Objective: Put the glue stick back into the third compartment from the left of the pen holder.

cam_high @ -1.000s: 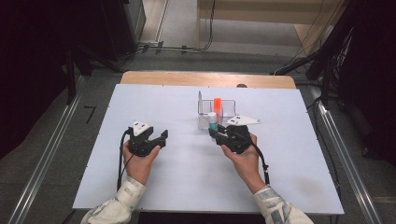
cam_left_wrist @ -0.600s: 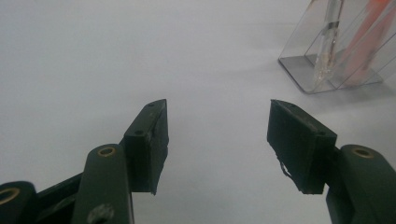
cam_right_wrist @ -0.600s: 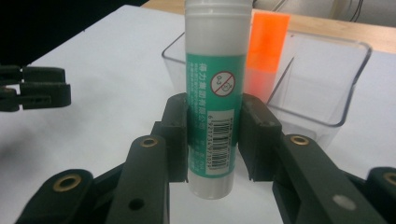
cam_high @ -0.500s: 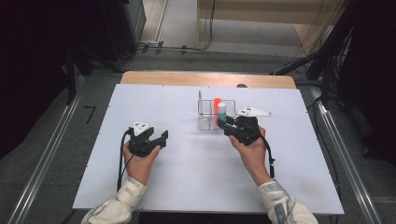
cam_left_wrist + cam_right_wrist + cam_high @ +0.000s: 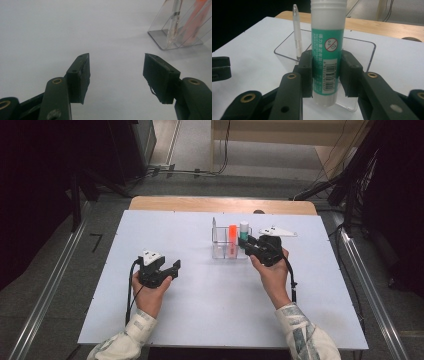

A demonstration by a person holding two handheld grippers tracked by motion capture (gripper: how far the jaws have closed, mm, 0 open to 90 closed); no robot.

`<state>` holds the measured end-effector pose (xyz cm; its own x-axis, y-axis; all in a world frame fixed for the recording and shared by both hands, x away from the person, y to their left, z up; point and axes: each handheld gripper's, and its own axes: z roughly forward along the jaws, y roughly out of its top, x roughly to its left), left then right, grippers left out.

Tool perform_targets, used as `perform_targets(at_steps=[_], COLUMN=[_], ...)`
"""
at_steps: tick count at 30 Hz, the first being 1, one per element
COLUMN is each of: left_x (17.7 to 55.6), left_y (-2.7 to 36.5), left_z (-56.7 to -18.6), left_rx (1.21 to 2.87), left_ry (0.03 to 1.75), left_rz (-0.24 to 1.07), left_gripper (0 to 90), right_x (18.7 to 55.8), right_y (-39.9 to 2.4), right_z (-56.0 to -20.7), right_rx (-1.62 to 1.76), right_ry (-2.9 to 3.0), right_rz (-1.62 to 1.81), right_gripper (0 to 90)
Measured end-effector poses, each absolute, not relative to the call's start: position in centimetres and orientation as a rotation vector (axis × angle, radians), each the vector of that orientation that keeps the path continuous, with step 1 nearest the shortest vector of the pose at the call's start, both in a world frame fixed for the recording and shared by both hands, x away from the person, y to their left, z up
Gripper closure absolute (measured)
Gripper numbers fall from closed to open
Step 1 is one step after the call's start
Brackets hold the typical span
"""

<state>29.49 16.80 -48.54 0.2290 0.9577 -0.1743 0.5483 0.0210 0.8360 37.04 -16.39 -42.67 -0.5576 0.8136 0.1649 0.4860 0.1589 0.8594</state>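
Observation:
My right gripper (image 5: pixel 325 72) is shut on a green and white glue stick (image 5: pixel 327 50), held upright above the clear plastic organizer (image 5: pixel 362 65). In the high view the glue stick (image 5: pixel 244 230) hangs over the right end of the organizer (image 5: pixel 220 251), with the right gripper (image 5: pixel 248 244) just to its right. An orange marker (image 5: pixel 232 234) stands in the organizer, and a clear pen (image 5: pixel 297 37) stands at its far side. My left gripper (image 5: pixel 172 268) rests on the white table (image 5: pixel 210 310) at the left, open with nothing between its jaws (image 5: pixel 116 75).
A wooden strip (image 5: pixel 220 204) runs along the table's far edge. Metal rails (image 5: pixel 45 290) flank the table on both sides. The organizer (image 5: pixel 175 27) lies ahead and to the right of the left gripper.
The right gripper has carried the glue stick away from me and to the right, from in front of the organizer to above its right end. The left gripper has stayed still.

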Motion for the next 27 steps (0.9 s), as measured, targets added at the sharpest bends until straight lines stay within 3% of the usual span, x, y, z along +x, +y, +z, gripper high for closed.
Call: perform_targets(at_steps=[27], left_x=[29.5], left_y=[16.7], left_z=[-48.6], left_rx=[1.646], left_ry=[1.426], left_rz=[0.587], left_gripper=[39.2], right_x=[40.2], right_y=[-16.4], right_z=[-43.2], right_rx=[1.280], right_ry=[2.039], right_rz=[1.352], right_gripper=[64.1])
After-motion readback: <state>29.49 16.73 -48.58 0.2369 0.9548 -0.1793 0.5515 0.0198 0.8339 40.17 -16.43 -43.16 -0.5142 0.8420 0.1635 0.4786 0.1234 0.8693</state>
